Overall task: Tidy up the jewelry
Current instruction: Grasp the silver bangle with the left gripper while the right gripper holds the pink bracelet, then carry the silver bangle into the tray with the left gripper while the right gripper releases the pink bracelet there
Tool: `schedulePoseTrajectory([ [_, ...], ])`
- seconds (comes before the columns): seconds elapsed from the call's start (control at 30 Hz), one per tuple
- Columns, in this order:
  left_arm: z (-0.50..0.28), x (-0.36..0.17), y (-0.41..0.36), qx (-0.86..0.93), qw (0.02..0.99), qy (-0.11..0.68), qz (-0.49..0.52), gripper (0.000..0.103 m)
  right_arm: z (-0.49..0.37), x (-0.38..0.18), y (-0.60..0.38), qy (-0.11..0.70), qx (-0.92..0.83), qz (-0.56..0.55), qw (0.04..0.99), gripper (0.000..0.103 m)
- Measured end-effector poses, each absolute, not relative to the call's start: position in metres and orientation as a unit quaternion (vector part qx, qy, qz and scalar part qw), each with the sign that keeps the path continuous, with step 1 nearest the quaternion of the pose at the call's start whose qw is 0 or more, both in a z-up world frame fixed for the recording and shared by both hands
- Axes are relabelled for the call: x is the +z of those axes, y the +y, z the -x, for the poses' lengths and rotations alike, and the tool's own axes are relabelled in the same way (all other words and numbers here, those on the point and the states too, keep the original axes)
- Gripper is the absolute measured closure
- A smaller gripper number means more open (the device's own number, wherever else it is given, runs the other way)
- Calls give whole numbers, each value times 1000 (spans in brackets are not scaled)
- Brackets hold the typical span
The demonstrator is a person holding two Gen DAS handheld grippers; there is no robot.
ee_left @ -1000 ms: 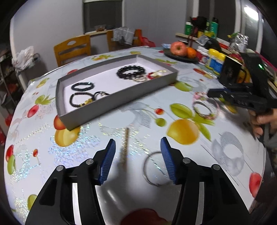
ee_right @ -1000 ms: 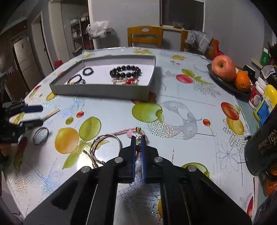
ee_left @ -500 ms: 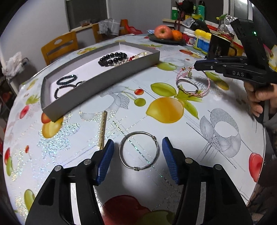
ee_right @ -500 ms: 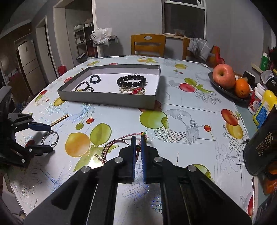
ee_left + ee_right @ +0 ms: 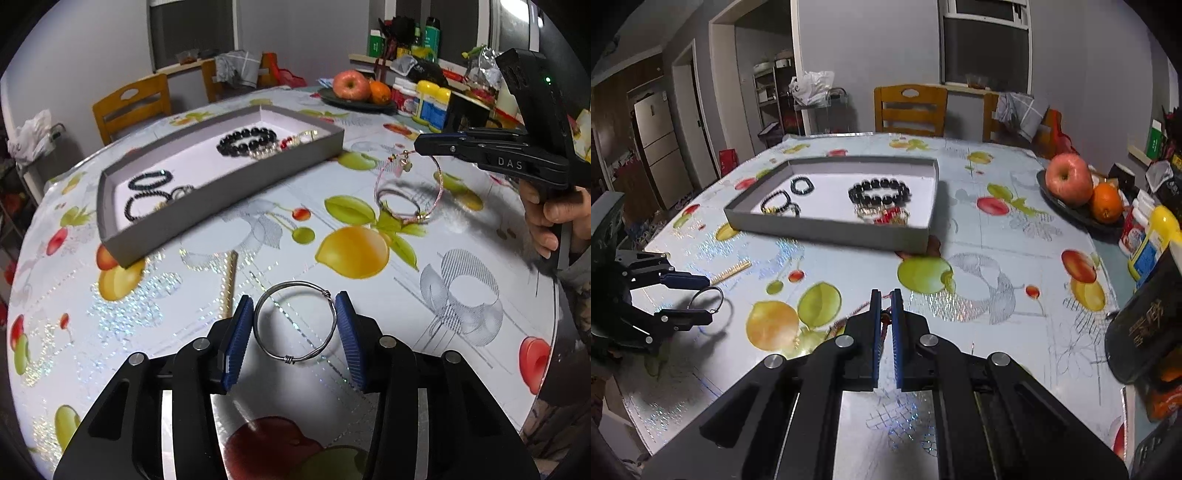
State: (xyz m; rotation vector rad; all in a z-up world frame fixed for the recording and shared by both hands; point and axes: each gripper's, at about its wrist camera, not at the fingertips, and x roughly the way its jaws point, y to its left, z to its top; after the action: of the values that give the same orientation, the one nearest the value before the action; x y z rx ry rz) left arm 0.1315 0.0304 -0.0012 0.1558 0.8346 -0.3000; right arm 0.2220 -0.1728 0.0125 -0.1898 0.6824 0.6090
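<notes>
Two grippers at work, one tray holding four or so bracelets. The left gripper, angled down at the table this side of the tray, is closing around the silver bangle, blue pads right at its rim. The right gripper, pinched on the pink cord bracelet, has raised it since a second ago, so it now dangles right of the tray.

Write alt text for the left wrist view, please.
The left gripper is closing around a silver wire bangle on a fruit-patterned table. Beyond, the right gripper lifts a pink cord bracelet near a grey tray of bead bracelets.
</notes>
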Motion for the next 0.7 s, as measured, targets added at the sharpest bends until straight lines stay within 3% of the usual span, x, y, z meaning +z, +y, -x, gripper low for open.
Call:
schedulePoseTrajectory([
  [0.7,-148,48,37,-135,921,355,-80,56,-225,69,-147,278,327,83,900,98],
])
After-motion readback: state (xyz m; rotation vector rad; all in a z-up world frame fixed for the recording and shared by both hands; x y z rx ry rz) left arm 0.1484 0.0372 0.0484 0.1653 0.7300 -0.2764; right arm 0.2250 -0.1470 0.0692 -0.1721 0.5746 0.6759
